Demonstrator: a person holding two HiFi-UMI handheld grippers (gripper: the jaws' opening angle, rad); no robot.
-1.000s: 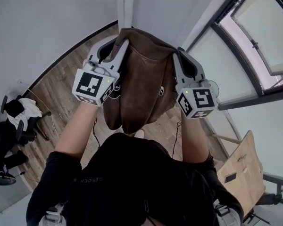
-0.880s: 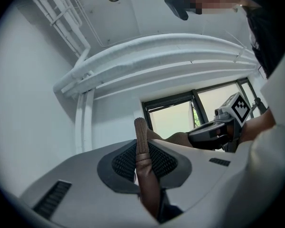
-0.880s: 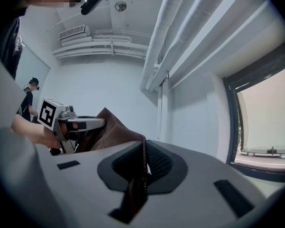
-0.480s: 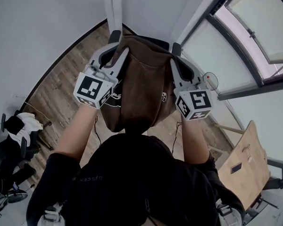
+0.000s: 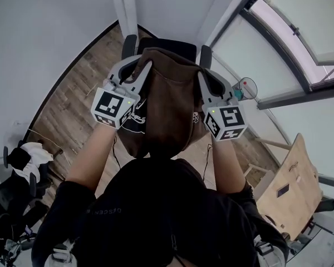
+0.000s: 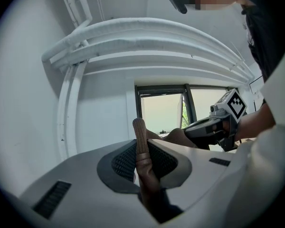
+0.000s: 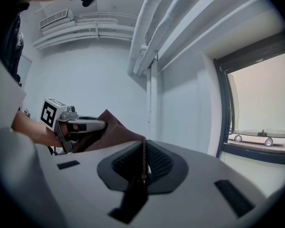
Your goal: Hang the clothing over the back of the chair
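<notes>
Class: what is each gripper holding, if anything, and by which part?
Both hold the brown garment by its upper edge: the left gripper pinches one end, the right gripper the other. The rest hangs down.

Your black short-sleeved shirt (image 5: pixel 156 216) has faint grey lettering (image 5: pixel 103 211). Your left gripper (image 5: pixel 138 65) and right gripper (image 5: pixel 206 74) are pale grey with black-and-white marker cubes (image 5: pixel 112 105).

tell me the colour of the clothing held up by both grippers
Brown all over: the soft brown garment shows best in the head view.
</notes>
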